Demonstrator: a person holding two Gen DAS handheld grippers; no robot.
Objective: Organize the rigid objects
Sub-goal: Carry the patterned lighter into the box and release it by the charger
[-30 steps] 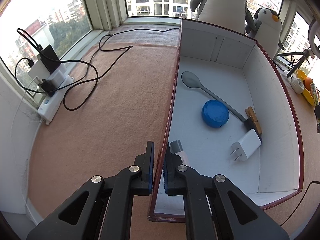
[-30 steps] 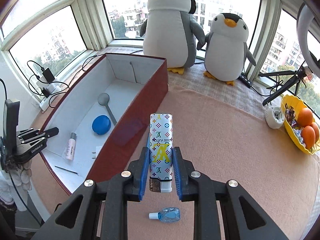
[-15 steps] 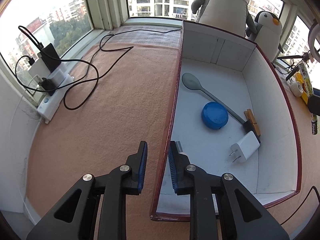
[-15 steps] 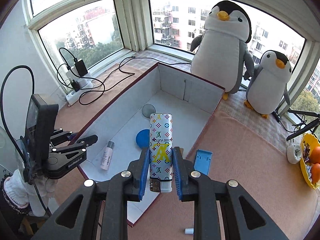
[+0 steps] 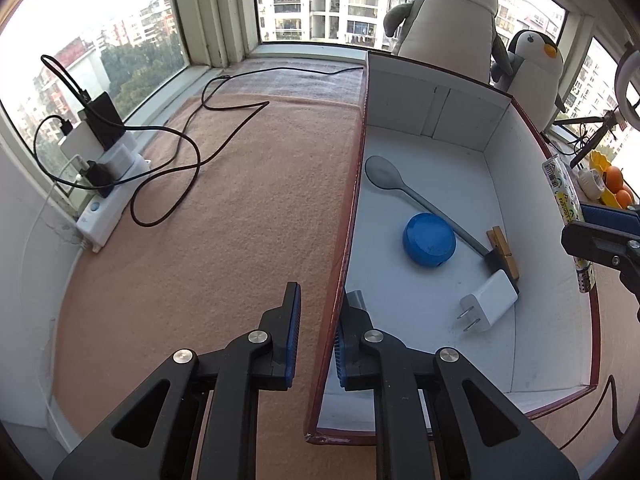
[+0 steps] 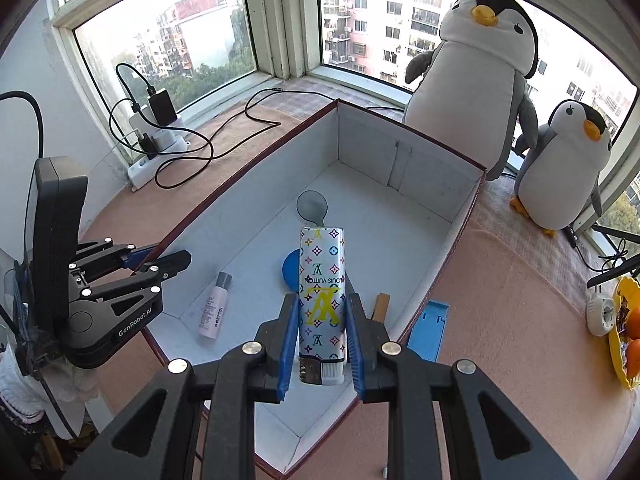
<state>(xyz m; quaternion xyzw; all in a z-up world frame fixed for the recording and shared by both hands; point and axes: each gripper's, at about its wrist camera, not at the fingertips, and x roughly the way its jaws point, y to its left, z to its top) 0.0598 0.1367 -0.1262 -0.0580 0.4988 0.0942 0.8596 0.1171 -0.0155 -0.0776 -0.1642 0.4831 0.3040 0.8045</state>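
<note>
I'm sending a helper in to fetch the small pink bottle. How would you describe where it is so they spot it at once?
Find the big open box, dark red outside and white inside, in front of the two plush penguins. The pink bottle lies flat on the box floor against the wall that the left gripper straddles. It is the only pale pink, grey-capped thing there; the blue lid beside it is round.

Left hand-held gripper [image 5: 316, 334] angled downward, jaws closing; right hand-held gripper [image 6: 322, 346] angled downward, clamped
</note>
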